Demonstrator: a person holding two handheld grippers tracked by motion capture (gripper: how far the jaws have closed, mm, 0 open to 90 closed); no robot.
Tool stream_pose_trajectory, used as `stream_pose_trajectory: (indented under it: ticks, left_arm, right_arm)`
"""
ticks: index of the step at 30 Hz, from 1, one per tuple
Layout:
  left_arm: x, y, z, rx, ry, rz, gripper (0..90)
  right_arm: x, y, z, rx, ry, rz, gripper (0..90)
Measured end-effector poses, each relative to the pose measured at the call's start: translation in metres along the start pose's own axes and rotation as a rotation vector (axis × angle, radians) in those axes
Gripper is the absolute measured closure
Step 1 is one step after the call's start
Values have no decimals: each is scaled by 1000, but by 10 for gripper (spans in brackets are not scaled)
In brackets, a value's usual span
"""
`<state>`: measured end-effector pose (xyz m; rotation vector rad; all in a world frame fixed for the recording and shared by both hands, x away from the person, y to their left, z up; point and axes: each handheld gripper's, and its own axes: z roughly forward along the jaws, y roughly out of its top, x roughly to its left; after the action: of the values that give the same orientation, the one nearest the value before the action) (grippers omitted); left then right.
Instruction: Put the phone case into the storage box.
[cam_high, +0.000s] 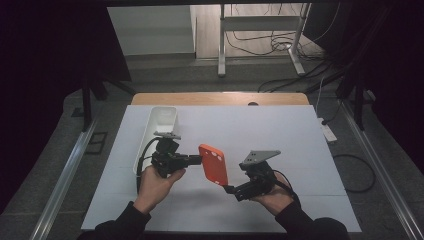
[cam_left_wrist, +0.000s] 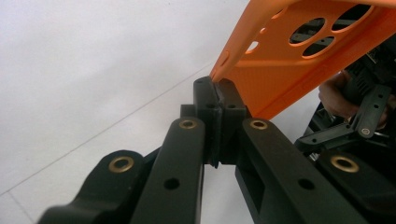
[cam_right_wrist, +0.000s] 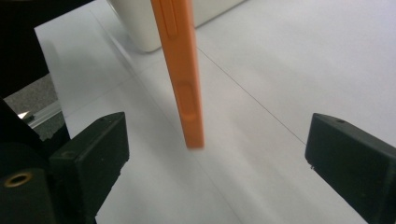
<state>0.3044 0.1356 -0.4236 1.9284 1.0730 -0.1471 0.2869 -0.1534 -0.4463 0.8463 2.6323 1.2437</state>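
Nearby, the white bin stands behind the orange phone case.

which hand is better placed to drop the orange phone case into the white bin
Left. The left gripper is already shut on the orange phone case's edge and sits right beside the white bin. The right gripper is open, pads clear of the case, and farther from the bin.
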Motion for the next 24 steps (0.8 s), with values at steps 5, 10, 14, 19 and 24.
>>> stream_pose_trajectory:
  ticks: [5,10,14,19,24]
  left_arm:
    - [4,1,-3,-4,6,2,892]
    - [8,3,-6,-6,5,4,891]
    - [12,4,-9,-9,11,3,891]
    - [17,6,-11,-10,15,4,891]
    - [21,9,-14,-12,16,5,891]
  right_arm:
    - [-4,-4,-3,2,-1,18,28]
    - [-7,-7,-8,1,-8,28,10]
    - [-8,-11,-11,8,-19,26,0]
    - [-10,-15,-17,13,-31,29,0]
    - [-12,-19,-22,10,-43,40,0]
